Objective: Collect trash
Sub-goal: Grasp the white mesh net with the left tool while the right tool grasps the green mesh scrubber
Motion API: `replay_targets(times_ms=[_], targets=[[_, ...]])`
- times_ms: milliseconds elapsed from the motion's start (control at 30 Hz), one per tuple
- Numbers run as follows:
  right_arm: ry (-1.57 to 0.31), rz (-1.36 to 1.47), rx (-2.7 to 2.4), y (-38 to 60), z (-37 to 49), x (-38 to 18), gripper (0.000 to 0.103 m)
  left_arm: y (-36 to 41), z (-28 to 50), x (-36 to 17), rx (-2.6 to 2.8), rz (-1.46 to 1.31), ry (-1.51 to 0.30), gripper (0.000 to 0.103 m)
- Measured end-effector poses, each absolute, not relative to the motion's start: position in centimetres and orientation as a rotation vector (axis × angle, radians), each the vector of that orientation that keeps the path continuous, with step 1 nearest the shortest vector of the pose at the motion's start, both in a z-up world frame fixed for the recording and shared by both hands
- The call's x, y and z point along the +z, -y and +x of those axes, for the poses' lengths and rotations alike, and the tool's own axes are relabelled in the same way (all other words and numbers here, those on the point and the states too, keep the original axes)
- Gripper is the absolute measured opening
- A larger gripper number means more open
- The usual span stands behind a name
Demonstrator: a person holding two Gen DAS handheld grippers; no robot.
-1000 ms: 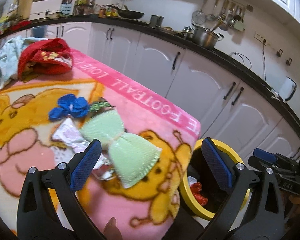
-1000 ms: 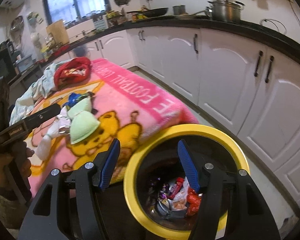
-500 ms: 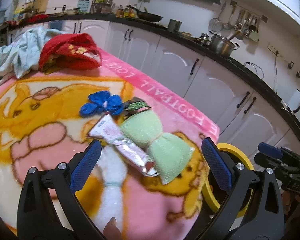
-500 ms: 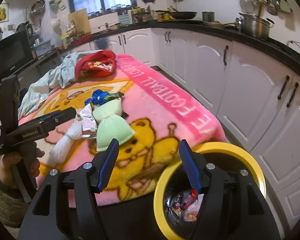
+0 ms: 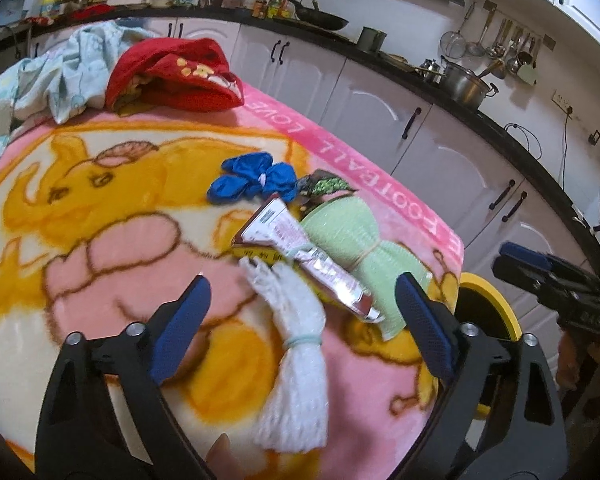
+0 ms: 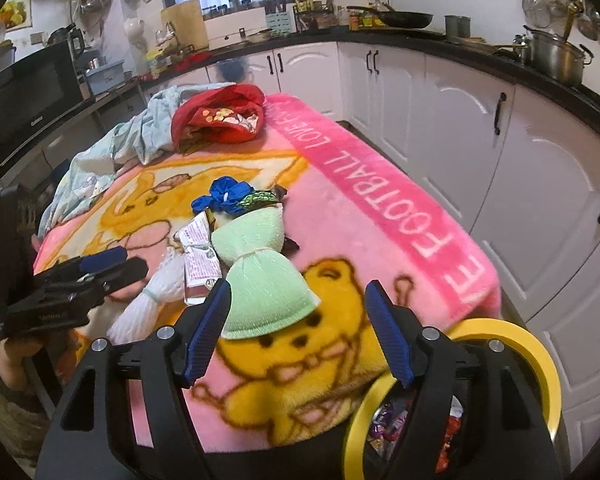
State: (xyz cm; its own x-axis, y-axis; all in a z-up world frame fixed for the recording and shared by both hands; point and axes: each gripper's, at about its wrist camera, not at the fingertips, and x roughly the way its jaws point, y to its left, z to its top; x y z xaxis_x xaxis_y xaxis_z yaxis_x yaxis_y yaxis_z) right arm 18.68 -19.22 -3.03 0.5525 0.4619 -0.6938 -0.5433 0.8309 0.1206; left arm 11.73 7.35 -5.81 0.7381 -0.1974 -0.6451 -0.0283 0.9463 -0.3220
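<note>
Left wrist view is showing the left gripper narrowing slightly, still spread and empty, hovering over the silver wrapper lying across the white bundle. The right gripper, widening and empty, is nearing the green bundle. Next probably calls for pinching the wrapper and carrying it to the yellow-rimmed bin.

My right frame hides most of the yellow-rimmed bin; its wrappers blur together; the foil wrapper covers part of the green bundle.
</note>
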Motion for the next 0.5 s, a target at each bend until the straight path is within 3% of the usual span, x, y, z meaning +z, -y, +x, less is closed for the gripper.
replay_targets(times_ms=[100, 500], targets=[[-0.81, -0.117, 0.605, 18.3, 19.7, -3.8, 0.068, -7.6, 11.7, -6.4, -0.113, -0.336, -0.762, 0.073], [-0.866, -0.15, 0.634, 14.5, 22.6, -6.0, 0.071, -7.6, 11.7, -8.5, -0.168, -0.353, -0.83, 0.062]])
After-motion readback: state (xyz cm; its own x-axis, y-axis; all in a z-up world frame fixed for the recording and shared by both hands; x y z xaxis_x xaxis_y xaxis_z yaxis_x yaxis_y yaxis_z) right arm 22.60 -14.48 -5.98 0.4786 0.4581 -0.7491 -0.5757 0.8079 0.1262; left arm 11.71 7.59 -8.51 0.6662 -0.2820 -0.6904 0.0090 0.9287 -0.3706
